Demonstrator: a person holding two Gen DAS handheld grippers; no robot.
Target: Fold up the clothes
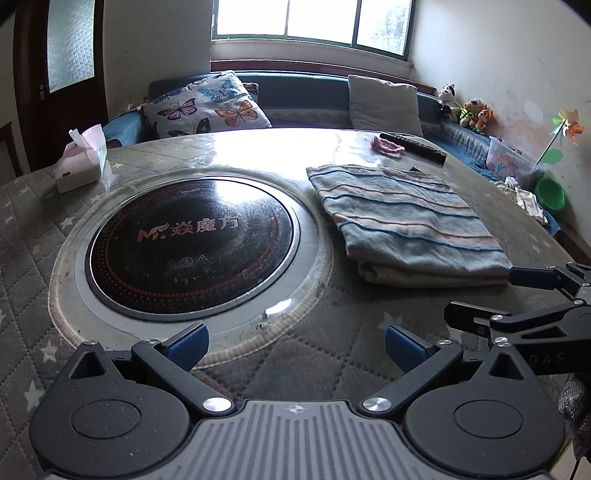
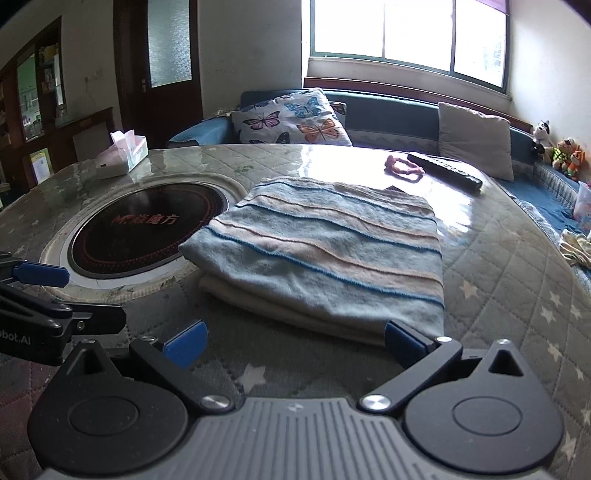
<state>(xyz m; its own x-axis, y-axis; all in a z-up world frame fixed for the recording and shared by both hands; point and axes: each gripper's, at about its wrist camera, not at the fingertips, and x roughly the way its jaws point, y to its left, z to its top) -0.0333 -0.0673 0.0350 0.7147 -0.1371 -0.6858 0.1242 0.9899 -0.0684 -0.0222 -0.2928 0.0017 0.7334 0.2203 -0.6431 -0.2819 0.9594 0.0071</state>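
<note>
On the quilted table (image 2: 498,266), just right of the inset cooktop (image 2: 147,232), the striped garment (image 2: 325,251) lies folded, seemingly finished, with left gripper (image 1: 297,345) and right gripper (image 2: 295,339) both gaping empty, so next probably comes a final tidy.

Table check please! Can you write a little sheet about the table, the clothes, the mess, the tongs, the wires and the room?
Surface: quilted star-print table with a round black cooktop.
Job's things: striped cloth, folded, lying flat.
Clutter: tissue box, pink hair tie, remote.
Tongs: left tongs open, empty; right tongs open, empty, at the cloth's near edge.
Cables: nothing seen.
Surroundings: butterfly pillow, window, plush toys.
</note>
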